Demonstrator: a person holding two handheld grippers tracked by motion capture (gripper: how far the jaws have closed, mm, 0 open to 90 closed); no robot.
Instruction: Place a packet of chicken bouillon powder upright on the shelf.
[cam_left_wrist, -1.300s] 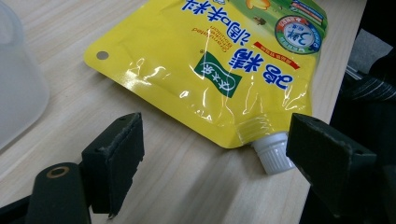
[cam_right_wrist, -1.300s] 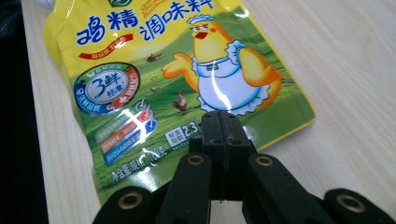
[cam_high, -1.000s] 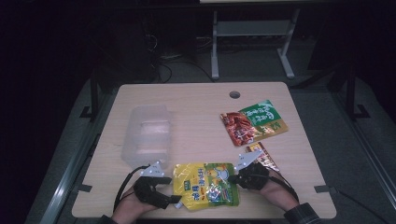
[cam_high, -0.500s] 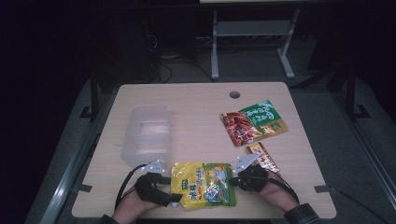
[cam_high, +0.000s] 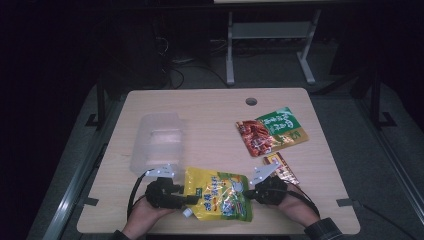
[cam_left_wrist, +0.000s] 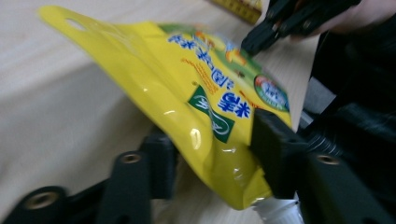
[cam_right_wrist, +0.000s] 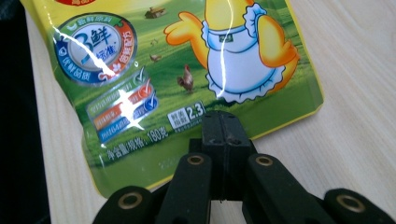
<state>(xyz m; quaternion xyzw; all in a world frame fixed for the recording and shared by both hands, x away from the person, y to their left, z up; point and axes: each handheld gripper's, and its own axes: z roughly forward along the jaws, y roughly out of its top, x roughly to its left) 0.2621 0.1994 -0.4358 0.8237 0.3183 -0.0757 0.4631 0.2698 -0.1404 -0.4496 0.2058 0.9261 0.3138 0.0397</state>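
The yellow pouch is lying at the near edge of the counter, between the two tongs. The left tongs are sitting at its spout corner; their jaws have just been closing, and in the left gripper view the pouch's lower corner is sitting between them, one jaw meeting its face, while whether both are pressing is unclear. The right tongs are pinching the opposite edge, jaws fully together on the pouch rim. The pouch is glossy yellow and green, carrying a cartoon chicken in a white apron, blue lettering and a white spout.
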